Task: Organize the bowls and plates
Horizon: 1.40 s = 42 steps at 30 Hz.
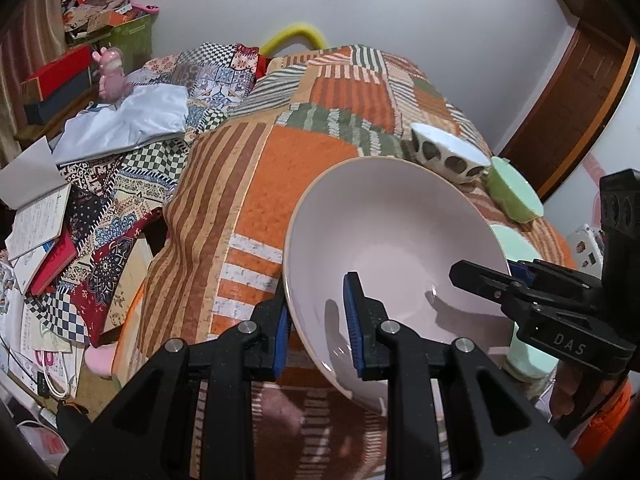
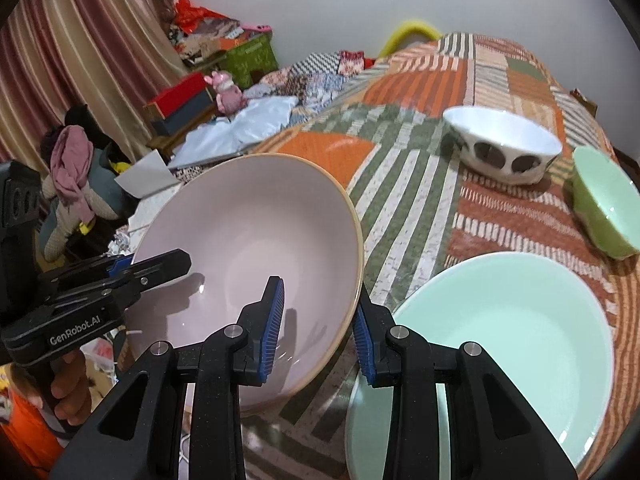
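Two grippers clamped on pink bowl (image 2: 256, 240) rim, one marked "GenRobot.AI", other "DAS"

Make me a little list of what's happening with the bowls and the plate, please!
held thing: big pink bowl, gripped on opposite rims by both grippers
left gripper: fingers shut on the bowl's rim
right gripper: fingers shut on the bowl's rim
bowl's pose: tilted, above the patchwork cloth
beside it: mint green plate, lying flat
farther back: white bowl with dark spots, upright
next to that: green bowl, tipped
stacked yet: nothing
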Each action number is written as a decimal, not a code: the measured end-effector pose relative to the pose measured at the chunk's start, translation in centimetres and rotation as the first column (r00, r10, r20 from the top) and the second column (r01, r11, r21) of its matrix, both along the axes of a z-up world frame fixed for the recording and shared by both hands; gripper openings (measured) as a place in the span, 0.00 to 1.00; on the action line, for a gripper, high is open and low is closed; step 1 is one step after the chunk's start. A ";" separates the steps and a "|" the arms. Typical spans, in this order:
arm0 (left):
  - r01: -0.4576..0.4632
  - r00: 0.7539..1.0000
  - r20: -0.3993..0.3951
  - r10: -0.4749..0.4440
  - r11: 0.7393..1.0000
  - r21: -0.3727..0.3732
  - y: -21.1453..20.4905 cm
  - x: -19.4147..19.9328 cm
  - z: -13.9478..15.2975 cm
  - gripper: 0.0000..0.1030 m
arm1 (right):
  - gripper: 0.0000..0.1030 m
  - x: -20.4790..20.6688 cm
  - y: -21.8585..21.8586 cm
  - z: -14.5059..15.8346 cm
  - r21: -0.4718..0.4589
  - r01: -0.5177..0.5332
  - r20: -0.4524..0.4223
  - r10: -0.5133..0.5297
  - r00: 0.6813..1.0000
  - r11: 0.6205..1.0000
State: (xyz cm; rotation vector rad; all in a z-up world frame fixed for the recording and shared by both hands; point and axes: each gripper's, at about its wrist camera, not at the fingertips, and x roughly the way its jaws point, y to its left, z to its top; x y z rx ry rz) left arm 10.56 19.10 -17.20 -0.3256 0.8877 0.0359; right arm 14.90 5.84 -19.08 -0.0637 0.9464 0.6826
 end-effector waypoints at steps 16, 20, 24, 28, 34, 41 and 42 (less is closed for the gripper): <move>0.008 0.999 -0.042 -0.009 1.000 -0.021 0.8 0.5 -1.7 0.24 | 0.30 0.5 0.7 -0.8 -0.039 -0.006 -0.005 0.006 1.000 0.999; -0.018 0.999 -0.031 0.018 1.000 -0.003 1.2 -0.1 -1.1 0.24 | 0.30 0.5 0.1 -0.2 -0.031 0.001 0.002 -0.001 1.000 1.000; -0.047 0.998 -0.037 0.047 0.999 0.011 1.7 -0.6 -0.5 0.24 | 0.30 0.5 -1.0 0.4 -0.023 0.020 0.019 -0.020 1.000 1.000; -0.038 0.999 -0.020 0.039 0.998 0.055 1.0 -0.9 0.8 0.24 | 0.33 0.6 -2.4 1.2 0.005 0.046 0.020 -0.046 0.999 0.999; -0.017 1.000 0.021 0.015 0.994 0.105 -0.7 -0.7 3.2 0.24 | 0.33 1.0 -4.6 2.7 0.026 0.095 0.058 -0.096 0.994 0.995; 0.026 0.998 0.046 -0.033 0.989 0.143 -3.0 1.1 5.4 0.24 | 0.33 1.9 -7.5 4.9 0.033 0.152 0.125 -0.155 0.980 0.988; 0.031 0.998 0.049 -0.039 0.989 0.145 -3.2 1.4 5.7 0.24 | 0.33 2.2 -7.9 5.1 0.039 0.160 0.126 -0.163 0.978 0.986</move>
